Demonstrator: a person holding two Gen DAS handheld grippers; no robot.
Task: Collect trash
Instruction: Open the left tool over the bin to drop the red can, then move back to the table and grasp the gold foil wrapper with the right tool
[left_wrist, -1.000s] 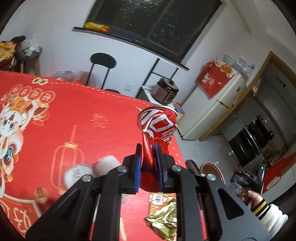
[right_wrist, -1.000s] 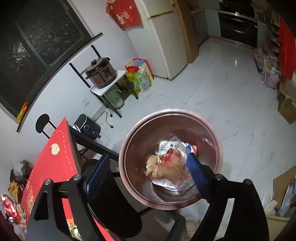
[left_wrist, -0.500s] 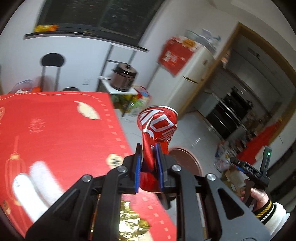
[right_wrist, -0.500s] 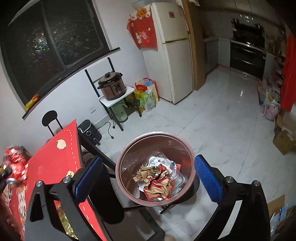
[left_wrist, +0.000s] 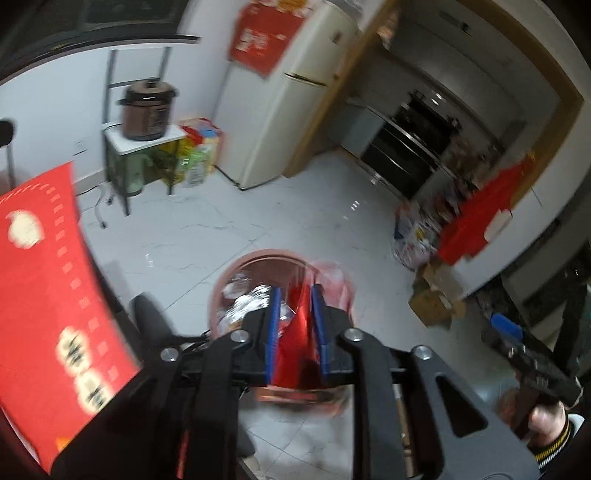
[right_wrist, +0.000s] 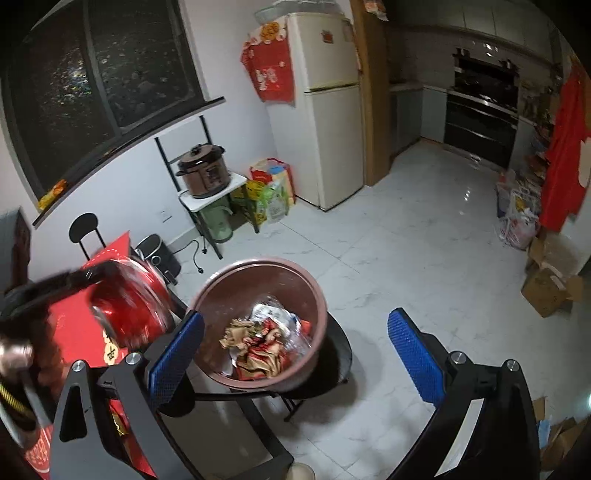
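Crushed red soda can (left_wrist: 299, 325), light, thin-walled and dented, between the just-opening pads of the left gripper (left_wrist: 294, 332) above the brown trash bin (left_wrist: 225, 280); right gripper (right_wrist: 295, 354) wide open, empty.

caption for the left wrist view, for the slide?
Left gripper, jaws just opening, carries crushed red can over brown bin.

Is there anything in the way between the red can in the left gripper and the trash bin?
Nothing visible. The can sits between the left gripper's pads, which have just been opening, with the bin right beyond it. The bin's mouth is uncovered, holding only wrappers. The right gripper is open and empty, off to the side.
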